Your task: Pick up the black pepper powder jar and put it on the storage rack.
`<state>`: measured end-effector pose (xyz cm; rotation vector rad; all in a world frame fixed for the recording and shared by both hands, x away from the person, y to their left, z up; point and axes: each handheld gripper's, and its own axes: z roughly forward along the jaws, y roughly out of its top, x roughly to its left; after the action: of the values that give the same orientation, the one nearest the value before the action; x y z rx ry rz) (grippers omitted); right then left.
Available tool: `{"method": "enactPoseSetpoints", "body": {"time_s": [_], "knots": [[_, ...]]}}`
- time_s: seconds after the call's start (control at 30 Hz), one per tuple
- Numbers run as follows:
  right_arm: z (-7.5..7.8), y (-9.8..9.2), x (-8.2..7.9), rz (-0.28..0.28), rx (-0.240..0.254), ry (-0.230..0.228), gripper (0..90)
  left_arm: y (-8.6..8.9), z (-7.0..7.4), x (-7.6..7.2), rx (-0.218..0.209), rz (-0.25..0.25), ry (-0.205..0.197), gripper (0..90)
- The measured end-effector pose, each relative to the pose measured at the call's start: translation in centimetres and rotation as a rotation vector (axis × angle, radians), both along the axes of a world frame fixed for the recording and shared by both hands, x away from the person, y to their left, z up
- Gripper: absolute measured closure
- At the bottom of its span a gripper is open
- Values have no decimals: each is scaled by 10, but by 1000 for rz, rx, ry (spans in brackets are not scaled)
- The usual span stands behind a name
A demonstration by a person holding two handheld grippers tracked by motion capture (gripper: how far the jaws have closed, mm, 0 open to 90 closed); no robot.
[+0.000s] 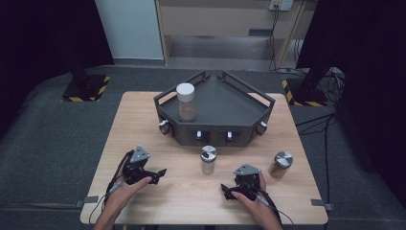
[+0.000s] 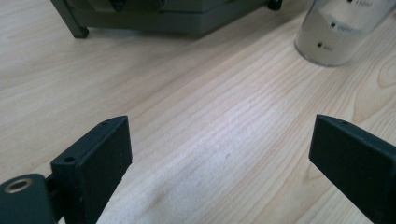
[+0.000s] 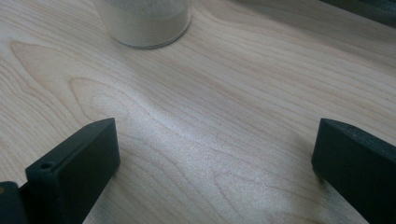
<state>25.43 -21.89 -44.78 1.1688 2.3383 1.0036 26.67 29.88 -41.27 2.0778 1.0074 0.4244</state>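
Jar [image 1: 208, 159], cylindrical, clear, metal-lidded

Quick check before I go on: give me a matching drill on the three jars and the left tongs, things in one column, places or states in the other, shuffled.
Things:
1. White-lid jar
2. Middle jar
3. Right jar
4. Left tongs

Places or states:
A. Open, nothing between the jaws
B. On the table, just in front of the tray
C. Standing in the tray
D. On the table near the right edge, beside the right tongs

Pairs: 1-C, 2-B, 3-D, 4-A
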Motion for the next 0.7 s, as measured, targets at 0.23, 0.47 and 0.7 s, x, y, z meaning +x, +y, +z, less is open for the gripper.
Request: {"method": "enactPoseSetpoints", "body": {"time_s": [0.23, 0.47, 0.7], "knots": [[0, 0, 0, 0, 0, 0, 9, 0, -4, -5, 16, 10, 22, 30], [0, 0, 0, 0, 0, 0, 9, -2, -11, -11, 30, 19, 38, 30], [0, 0, 0, 0, 0, 0, 9, -2, -16, -17, 29, 34, 42, 29]]}}
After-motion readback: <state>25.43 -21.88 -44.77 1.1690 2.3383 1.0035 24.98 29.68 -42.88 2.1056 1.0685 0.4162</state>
